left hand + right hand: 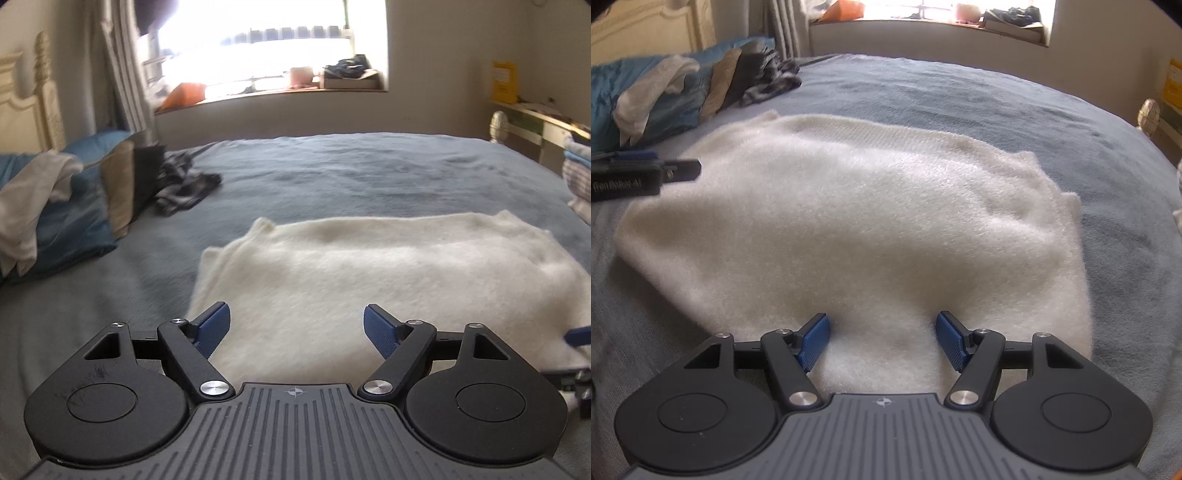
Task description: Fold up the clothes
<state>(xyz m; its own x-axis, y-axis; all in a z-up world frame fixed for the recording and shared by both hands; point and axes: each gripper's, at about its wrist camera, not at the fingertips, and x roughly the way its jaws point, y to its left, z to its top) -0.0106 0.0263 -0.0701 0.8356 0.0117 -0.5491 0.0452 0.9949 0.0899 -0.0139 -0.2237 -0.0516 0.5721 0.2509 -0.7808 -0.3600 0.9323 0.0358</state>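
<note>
My left gripper (297, 326) hangs over the near left part of the white sweater (369, 273), jaws spread wide with nothing between the blue pads (212, 326); they sit above the fleece, not on it. My right gripper (882, 341) is lower on the sweater's near edge, jaws well apart. The fabric humps up between its pads (814, 341), but I cannot tell whether they press on it.

The sweater lies flat, folded into a rough rectangle, on the grey-blue bedspread (332, 166).

Only the left camera shows the stack of folded clothes (578, 173) at the far right edge of the bed, the shelf (532, 110) by the wall, and a blue tip of my right gripper poking in at the right. Only the right camera shows the whole sweater outline with its ribbed far edge (864, 127), and my left gripper from the side at the left. Both see the blue pillows (74, 221), the white cloth (33, 206) draped over them, the dark checked garment (184, 188), and the bright window (273, 40).
</note>
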